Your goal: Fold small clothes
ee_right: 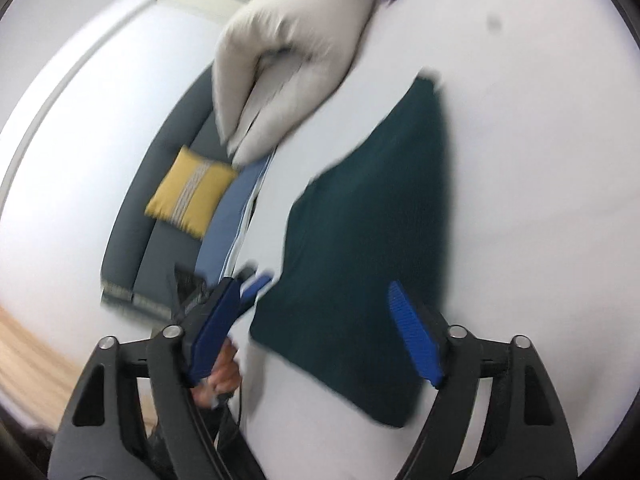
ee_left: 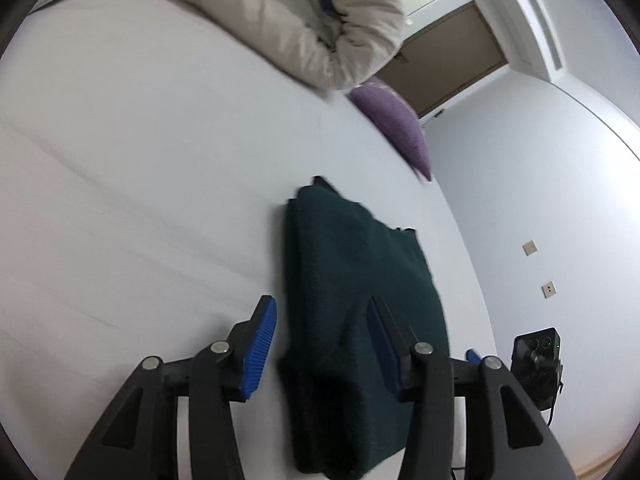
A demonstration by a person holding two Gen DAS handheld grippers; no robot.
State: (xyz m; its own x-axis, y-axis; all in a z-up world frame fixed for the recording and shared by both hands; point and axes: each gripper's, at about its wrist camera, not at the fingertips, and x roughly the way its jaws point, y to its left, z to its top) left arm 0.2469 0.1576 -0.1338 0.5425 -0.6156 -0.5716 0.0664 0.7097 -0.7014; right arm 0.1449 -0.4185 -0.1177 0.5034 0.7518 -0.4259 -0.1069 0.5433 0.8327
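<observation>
Two views, one garment: dark green knitted garment [ee_left: 356,288], folded into a thick oblong, lying on the white bed sheet [ee_left: 140,168].
Left wrist view, garment: 6 o'clock to centre, near the bed's right-hand edge.
Left wrist view, left gripper [ee_left: 322,322]: blue ribbed pads spread wide, nothing clamped; the garment's near end lies between and under them.
Left wrist view, surroundings: beige puffy duvet [ee_left: 304,20] at 12 o'clock; purple cushion [ee_left: 400,124] at 1 o'clock; black sensor box [ee_left: 538,364] at 4 o'clock, off the bed.
Right wrist view, garment [ee_right: 368,240]: centre to 5 o'clock, on the sheet [ee_right: 540,200].
Right wrist view, right gripper [ee_right: 308,308]: pads apart, holding nothing, over the garment's near corner.
Right wrist view, surroundings: duvet [ee_right: 288,48] at 12 o'clock; yellow striped cushion [ee_right: 192,196] on a grey sofa [ee_right: 160,184] at 9 o'clock.
Risk: a pinch catching only the top layer would likely peel the fold open; a tug toward the bed edge could drag the bundle off.
Unclear: the right wrist view is motion-blurred; layer count, garment type and contact between pads and cloth cannot be told; the garment's near end is cut off in the left wrist view.
</observation>
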